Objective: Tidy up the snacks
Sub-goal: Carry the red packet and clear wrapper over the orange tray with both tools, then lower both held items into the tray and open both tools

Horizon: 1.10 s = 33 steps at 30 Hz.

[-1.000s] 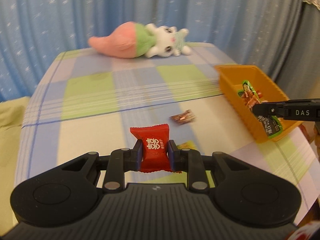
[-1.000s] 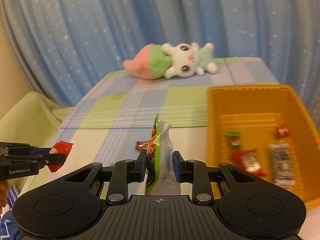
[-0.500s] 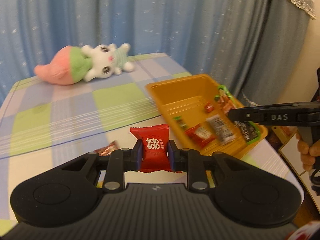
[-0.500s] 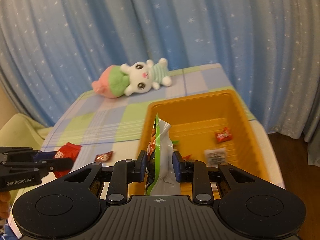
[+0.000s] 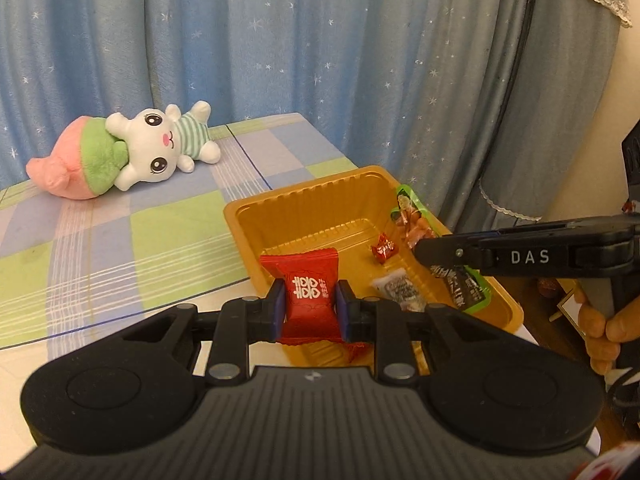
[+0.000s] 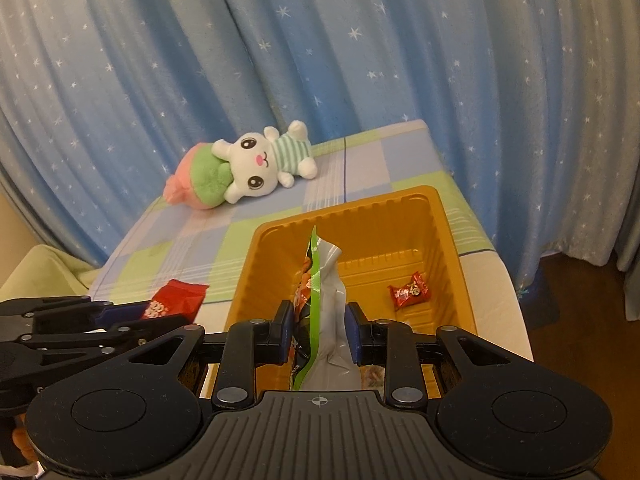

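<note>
Left gripper (image 5: pixel 310 308): jaws closed on a red packet (image 5: pixel 306 294), held upright at lower centre of the left wrist view, in front of the near-left corner of the orange tray (image 5: pixel 240 220). In the right wrist view the same packet (image 6: pixel 176 300) shows at lower left, over the cloth just left of the tray wall.

Right gripper (image 6: pixel 318 332): jaws clamped on a green pouch (image 6: pixel 318 300), edge-on and upright at centre frame, over the tray (image 6: pixel 448 248) interior. From the left wrist view the right gripper (image 5: pixel 424 250) reaches in from the right edge with the pouch (image 5: pixel 408 210) hanging across the tray's right rim. A hand (image 5: pixel 608 328) shows at the right edge, on that gripper's handle.

Tray contents: small red candy (image 5: pixel 383 249) toward the back right; a clear-wrapped snack (image 5: pixel 400 292) nearer the camera. Another red piece shows below the left gripper's fingers; can't tell what it is.

Table: checked cloth (image 5: pixel 120 240), blue and green squares. Plush rabbit (image 5: pixel 160 152) lies on its side at upper left, near the far edge, well apart from the tray. Blue star curtain (image 5: pixel 280 40) fills the background.
</note>
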{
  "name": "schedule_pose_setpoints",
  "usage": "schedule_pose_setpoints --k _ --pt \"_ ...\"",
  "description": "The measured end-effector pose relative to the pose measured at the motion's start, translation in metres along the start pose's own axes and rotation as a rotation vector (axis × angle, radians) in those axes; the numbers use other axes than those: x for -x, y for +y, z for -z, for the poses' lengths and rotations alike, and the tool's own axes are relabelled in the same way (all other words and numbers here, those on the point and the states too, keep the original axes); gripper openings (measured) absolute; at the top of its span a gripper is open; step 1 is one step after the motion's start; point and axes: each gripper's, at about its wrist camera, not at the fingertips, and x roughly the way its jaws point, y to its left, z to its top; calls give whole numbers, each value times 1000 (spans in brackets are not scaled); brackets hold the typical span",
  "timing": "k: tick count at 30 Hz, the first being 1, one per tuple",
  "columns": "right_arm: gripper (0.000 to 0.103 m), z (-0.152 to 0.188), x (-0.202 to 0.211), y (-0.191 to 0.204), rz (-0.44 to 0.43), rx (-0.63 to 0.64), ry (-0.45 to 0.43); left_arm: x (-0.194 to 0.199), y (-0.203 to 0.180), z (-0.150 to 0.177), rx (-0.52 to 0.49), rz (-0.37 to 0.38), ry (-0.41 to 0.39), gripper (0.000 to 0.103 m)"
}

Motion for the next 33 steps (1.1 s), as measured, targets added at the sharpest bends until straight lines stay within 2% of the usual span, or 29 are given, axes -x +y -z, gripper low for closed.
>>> schedule_pose_setpoints --k 7,17,33 --pt "28 -11 -19 -21 -20 -56 30 -31 -10 -13 -1 -9 35 23" --pt "28 -20 -43 -45 -3 -145 53 -73 -16 -29 -1 7 76 23" --pt "28 -33 -66 -58 31 -189 56 -121 -10 -42 1 5 131 24"
